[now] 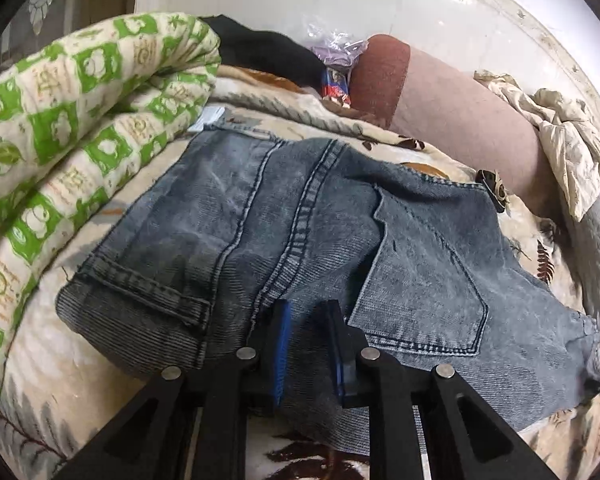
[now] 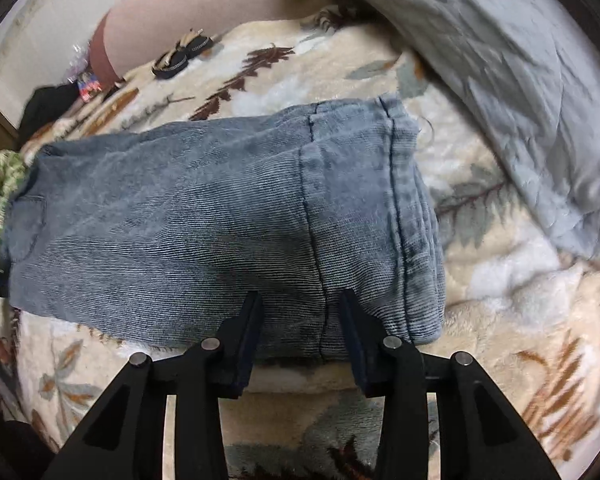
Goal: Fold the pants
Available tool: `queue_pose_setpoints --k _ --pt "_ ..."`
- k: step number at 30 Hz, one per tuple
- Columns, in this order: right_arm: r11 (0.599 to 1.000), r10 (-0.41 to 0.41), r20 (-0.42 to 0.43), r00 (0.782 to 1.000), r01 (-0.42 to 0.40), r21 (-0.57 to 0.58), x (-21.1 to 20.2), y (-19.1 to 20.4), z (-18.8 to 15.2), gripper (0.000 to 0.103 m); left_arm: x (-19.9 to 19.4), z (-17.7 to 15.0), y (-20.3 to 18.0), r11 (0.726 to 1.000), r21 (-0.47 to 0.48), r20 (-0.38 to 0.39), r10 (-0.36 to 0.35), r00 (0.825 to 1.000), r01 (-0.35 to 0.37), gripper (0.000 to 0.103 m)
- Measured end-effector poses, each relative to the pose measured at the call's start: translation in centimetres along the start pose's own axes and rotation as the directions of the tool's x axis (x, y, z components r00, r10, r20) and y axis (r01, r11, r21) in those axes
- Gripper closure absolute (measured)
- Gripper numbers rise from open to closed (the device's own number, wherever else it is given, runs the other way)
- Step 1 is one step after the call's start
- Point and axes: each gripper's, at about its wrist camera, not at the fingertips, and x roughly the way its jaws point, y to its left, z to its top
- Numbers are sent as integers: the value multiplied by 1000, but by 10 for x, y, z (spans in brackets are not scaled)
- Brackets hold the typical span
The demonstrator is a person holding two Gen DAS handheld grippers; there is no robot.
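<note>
The jeans point(image 1: 284, 216) lie folded into a broad, thick bundle on the leaf-patterned fleece blanket point(image 2: 500, 280), and every place here is taken from that bundle. Its long axis runs side to side in front of both tools: the back pocket point(image 1: 424, 276) and waistband end sit toward the green-and-cream quilt point(image 1: 60, 120), while the hemmed cuffs point(image 2: 404, 208) point toward the grey quilted cover point(image 2: 520, 80). A pinkish bolster point(image 1: 460, 120) lies beyond the bundle's far edge, well apart from it.

The left gripper point(image 1: 310, 344) stands at the near edge of the pocket end, its blue pads set narrow with only a slim gap between them. Denim shows within that gap, but whether the pads pinch it cannot be told. The right gripper point(image 2: 300, 324) stands at the near edge of the cuff end, moderately wide, with the edge of the stacked cloth and a leg seam in its gap; the pads do not appear to press the cloth.

Each tool is thus nearer its own end, and both point steeply down onto the same near long edge. The judgement follows that any further fold would go across the long axis, cuff end carried toward pocket end, and the right gripper is better placed to begin it.
</note>
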Motion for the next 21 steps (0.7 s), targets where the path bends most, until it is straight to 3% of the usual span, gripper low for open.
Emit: queue_pose_setpoints --k 2,3,7,9,13,15,19,21 --pt "997 69 67 995 -66 -47 -14 18 11 59 -3 2 1 1000 -20 4 -21 1000 21 83" --pt "986 146 92 985 -137 -97 -21 38 20 59 -5 3 2 999 -36 3 -39 999 39 83" --pt "918 329 60 943 -304 -253 -16 115 52 58 -10 12 6 991 -88 16 -98 995 99 83" --pt "884 375 41 926 -344 -317 -3 158 70 58 -12 15 7 991 -85 25 -100 995 102 83" --pt "842 429 13 903 -394 -369 22 212 104 58 -16 15 5 995 -30 37 -89 995 90 83" --pt "834 429 8 903 -393 -387 33 232 119 58 -22 15 3 997 19 67 -79 995 78 83" --pt "830 431 -27 902 -408 -379 63 253 143 58 -28 15 4 995 71 94 -71 993 64 83" --pt "816 452 -56 890 -438 -378 74 257 147 58 -27 15 8 996 66 87 -70 994 64 83"
